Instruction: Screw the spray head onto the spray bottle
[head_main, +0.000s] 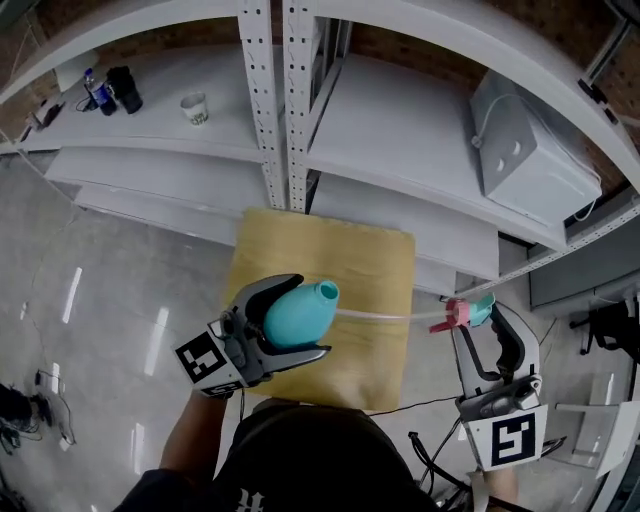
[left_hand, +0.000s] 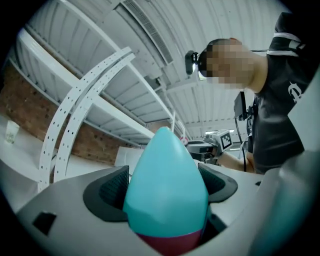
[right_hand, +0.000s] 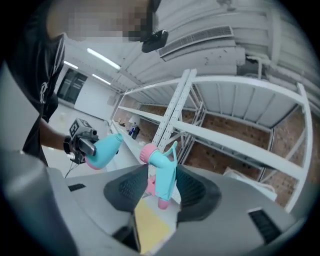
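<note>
Over yellow rectangular cushion (head_main: 372, 262), teal teardrop plastic spray bottle (head_main: 292, 318) pinched in left gripper (head_main: 312, 318), neck toward 3 o'clock; teal-and-pink plastic spray head (head_main: 467, 313) clamped in right gripper (head_main: 475, 320) at 3 o'clock of bottle, clear tube (head_main: 390, 316) bridging. Risk: tube kinking, cross-threading if tilted

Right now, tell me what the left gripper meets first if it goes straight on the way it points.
Probably the tube of the spray head held in the right gripper: the left gripper, shut on the spray bottle, points across at it. Depth is unclear.
</note>
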